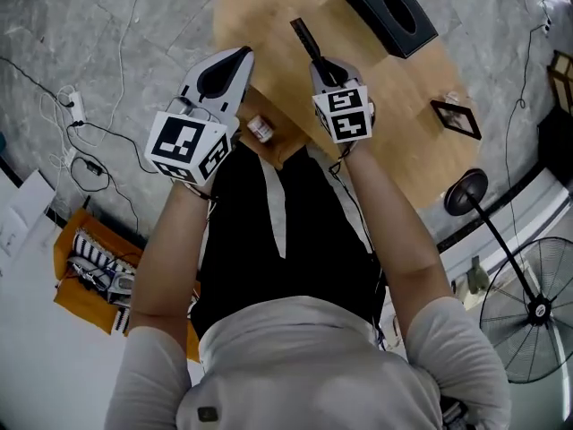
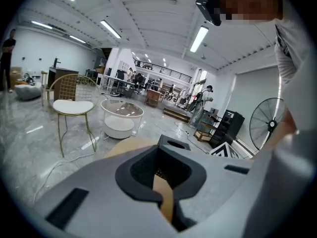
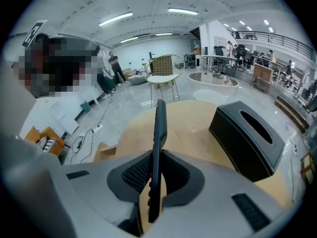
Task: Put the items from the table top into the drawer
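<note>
Grey marble floor (image 1: 125, 34), round wooden table (image 1: 269, 16). Right claw (image 3: 154, 157) clamped on black remote (image 3: 158, 128), held edge-on over table, black tissue box (image 3: 247, 135) near. Left claw (image 2: 159, 175) jaws together, empty. Only head view shows open drawer (image 1: 282, 149) at table's near edge, small bottle (image 1: 260, 129) inside, picture frame (image 1: 455, 118) on table

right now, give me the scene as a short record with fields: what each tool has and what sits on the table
right tool: shut on a black remote, held on edge over the table
left tool: jaws together, nothing between them
table: black tissue box and small picture frame on it
drawer: open, with what looks like a small bottle inside
</note>
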The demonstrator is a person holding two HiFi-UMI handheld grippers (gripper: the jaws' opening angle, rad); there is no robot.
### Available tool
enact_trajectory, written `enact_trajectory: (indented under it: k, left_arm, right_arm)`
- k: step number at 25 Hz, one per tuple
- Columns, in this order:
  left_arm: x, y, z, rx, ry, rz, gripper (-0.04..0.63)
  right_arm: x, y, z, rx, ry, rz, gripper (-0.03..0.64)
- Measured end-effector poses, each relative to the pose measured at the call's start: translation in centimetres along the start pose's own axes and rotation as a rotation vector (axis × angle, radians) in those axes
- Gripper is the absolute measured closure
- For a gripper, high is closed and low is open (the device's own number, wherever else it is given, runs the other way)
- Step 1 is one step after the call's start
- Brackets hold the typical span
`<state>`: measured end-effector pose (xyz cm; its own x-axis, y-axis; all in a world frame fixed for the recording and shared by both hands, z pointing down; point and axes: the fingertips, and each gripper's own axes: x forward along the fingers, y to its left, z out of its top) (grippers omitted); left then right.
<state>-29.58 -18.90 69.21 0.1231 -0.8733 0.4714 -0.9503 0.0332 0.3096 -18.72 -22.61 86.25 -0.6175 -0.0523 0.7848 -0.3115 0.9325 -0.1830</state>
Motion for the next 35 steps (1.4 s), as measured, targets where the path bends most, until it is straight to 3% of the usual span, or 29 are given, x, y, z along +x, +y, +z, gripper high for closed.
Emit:
enact_trajectory:
  k: [10, 19, 28, 35]
  left_arm:
    - [-8.9, 1.6, -6.2, -0.105, -0.016, 0.139, 0.586]
    - [-14.8, 2.6, -13.5, -0.162, -0.021, 0.181, 0.586]
    - [-17.7, 2.9, -19.9, -0.207, -0.014, 0.194, 0.586]
    - [-17.9, 3.3, -23.7, -0.232, 0.004, 0.191, 0.586]
  right_arm:
    - [0.5, 9.8, -5.1, -0.136, 0.080, 0.134, 0.551]
    - [2.8, 17.2, -9.6, -0.199, 0.121, 0.188, 0.551]
    - [6.1, 20.2, -14.9, -0.228, 0.171, 0.186, 0.551]
    - [8.9, 19.8, -18.9, -0.242, 0.231, 0.147, 0.551]
